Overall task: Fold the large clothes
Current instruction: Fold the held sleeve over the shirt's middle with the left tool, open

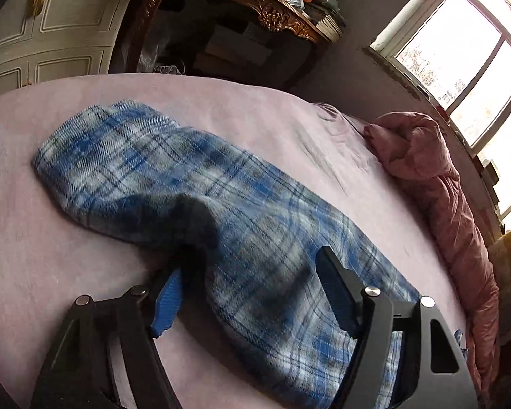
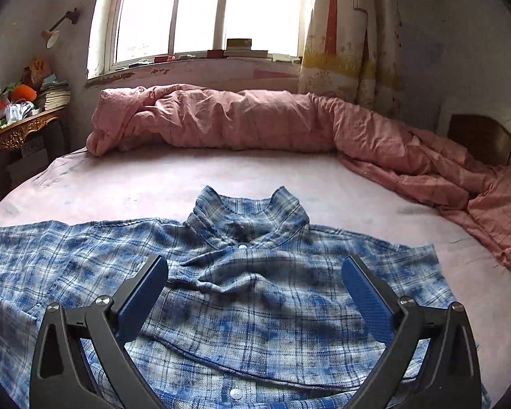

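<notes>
A blue and white plaid shirt point(image 2: 242, 293) lies on the pink bed sheet point(image 2: 146, 184), front up, collar point(image 2: 248, 211) toward the window. Its sleeve point(image 1: 173, 184) shows in the left wrist view, stretched out across the bed. My left gripper point(image 1: 252, 272) is open, its fingers astride the sleeve just above the cloth. My right gripper point(image 2: 255, 272) is open and empty, hovering over the shirt's chest below the collar.
A rolled pink duvet point(image 2: 255, 119) lies along the far side of the bed under the window point(image 2: 204, 10). An ornate wooden table point(image 1: 276, 10) with clutter stands past the bed's foot, beside a cream cabinet point(image 1: 51, 17). A curtain point(image 2: 351, 34) hangs at the right.
</notes>
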